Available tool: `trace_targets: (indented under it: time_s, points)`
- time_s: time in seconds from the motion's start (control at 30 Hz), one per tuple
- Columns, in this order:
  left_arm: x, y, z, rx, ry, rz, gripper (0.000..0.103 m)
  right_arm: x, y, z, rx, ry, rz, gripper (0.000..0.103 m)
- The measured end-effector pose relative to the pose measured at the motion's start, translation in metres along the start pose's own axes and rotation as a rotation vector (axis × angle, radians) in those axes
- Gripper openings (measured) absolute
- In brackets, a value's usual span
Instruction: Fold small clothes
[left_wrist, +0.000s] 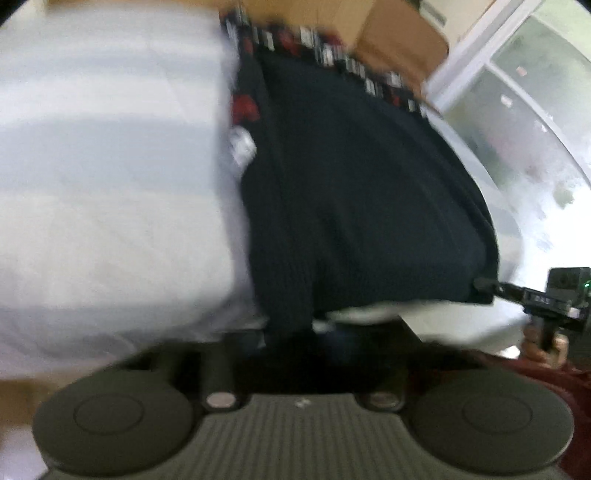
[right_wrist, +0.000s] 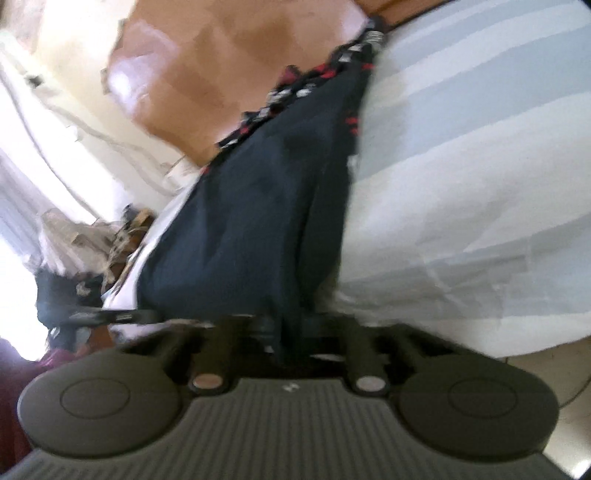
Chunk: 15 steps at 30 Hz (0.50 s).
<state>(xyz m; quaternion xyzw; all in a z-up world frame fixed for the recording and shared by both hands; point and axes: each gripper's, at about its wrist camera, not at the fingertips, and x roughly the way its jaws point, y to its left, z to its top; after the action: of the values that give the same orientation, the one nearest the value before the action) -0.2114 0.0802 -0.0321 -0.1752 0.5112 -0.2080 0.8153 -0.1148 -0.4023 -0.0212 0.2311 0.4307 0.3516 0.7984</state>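
Dark shorts (left_wrist: 354, 192) lying stretched over a striped bedsheet (left_wrist: 110, 166), long axis running away from both cameras, patterned waistband (left_wrist: 332, 55) at far end, left gripper (left_wrist: 291, 332) and right gripper (right_wrist: 284, 328) each pinching the near hem, jaws narrow.

Both views are motion-blurred and fisheye-curved at the edges; daylight from the window (left_wrist: 517, 122) at upper right, overexposed glare at left of the right-wrist view
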Motion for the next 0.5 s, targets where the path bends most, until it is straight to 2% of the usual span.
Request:
trace_targets:
  time_s: [0.07, 0.13, 0.27, 0.37, 0.43, 0.5]
  points:
    - [-0.004, -0.003, 0.005, 0.003, 0.012, -0.092, 0.006, -0.019, 0.010, -0.001, -0.064, -0.023, 0.020, 0.012]
    - [-0.019, -0.010, 0.012, 0.032, -0.017, -0.172, 0.006, -0.033, 0.021, 0.001, -0.103, -0.053, 0.027, 0.012]
    - [-0.051, -0.011, 0.042, 0.022, -0.151, -0.296, 0.006, -0.045, 0.035, 0.024, -0.146, -0.128, 0.056, 0.012]
    - [-0.061, -0.004, 0.076, -0.009, -0.260, -0.314, 0.006, -0.037, 0.036, 0.058, -0.125, -0.193, 0.067, 0.012]
    - [-0.060, 0.003, 0.106, -0.046, -0.305, -0.312, 0.006, -0.027, 0.028, 0.088, -0.083, -0.220, 0.069, 0.012]
    - [-0.053, 0.011, 0.141, -0.096, -0.354, -0.261, 0.007, -0.009, 0.022, 0.128, -0.038, -0.245, 0.045, 0.012]
